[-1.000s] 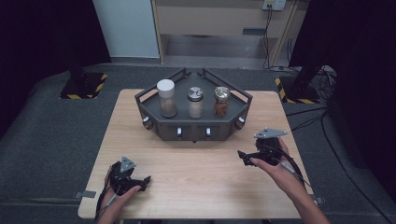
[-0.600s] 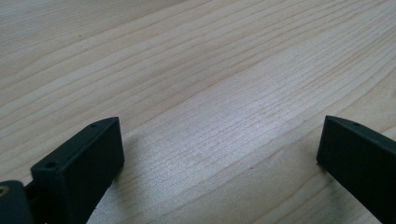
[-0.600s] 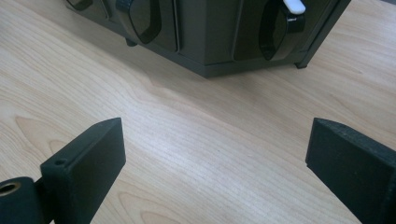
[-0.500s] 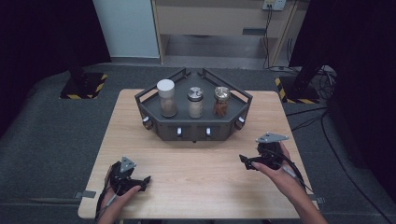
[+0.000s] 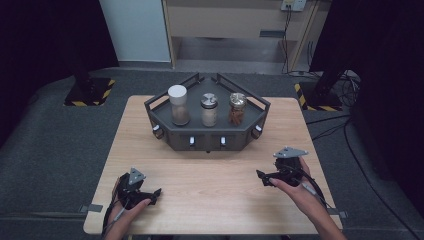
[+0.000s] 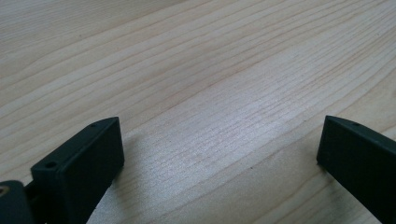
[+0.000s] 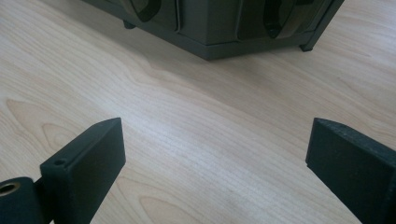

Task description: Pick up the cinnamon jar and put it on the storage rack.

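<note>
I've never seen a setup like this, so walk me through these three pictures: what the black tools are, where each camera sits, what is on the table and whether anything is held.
A person sits at a wooden table and holds a hand tool in each hand. Each tool has two black fingers that open and close.

The high view looks down from above the person's side. There the left gripper is near the table's front left and the right gripper near its front right.

The other two pictures come from cameras riding on the tools. The left gripper view looks along its fingers at bare wood. The right gripper view looks along its fingers toward the dark tray's base.

On the table stands a dark angular tray bearing three jars: a white-lidded jar, a middle jar and a jar with brown contents.

Both tools are open and hold nothing.
</note>
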The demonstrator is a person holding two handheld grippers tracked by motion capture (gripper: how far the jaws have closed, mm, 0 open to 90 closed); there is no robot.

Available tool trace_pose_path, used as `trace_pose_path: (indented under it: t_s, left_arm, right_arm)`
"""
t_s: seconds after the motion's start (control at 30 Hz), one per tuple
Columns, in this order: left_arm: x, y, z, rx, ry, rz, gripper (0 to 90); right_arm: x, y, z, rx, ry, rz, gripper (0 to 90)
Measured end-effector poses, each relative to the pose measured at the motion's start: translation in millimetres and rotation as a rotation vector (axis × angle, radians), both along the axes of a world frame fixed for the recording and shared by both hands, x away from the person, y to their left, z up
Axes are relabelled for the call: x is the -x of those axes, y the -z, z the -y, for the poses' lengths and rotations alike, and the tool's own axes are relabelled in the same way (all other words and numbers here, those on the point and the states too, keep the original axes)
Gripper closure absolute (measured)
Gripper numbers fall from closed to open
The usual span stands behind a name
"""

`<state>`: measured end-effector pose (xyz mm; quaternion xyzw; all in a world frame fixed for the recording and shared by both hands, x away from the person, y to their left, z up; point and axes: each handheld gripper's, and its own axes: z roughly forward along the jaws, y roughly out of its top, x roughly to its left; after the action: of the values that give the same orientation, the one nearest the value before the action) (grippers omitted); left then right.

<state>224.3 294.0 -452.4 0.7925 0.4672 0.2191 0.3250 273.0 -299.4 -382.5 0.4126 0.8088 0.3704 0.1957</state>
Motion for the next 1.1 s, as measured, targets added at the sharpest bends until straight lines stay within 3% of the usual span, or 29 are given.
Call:
trace_pose_path:
  t_s: [1.1]
  left_arm:
    - [0.5, 0.0, 0.6, -0.001, -0.003, 0.001, 0.0]
  right_arm:
    - [9.6, 42.3, -9.3, -0.019, -0.017, -0.064, 4.7]
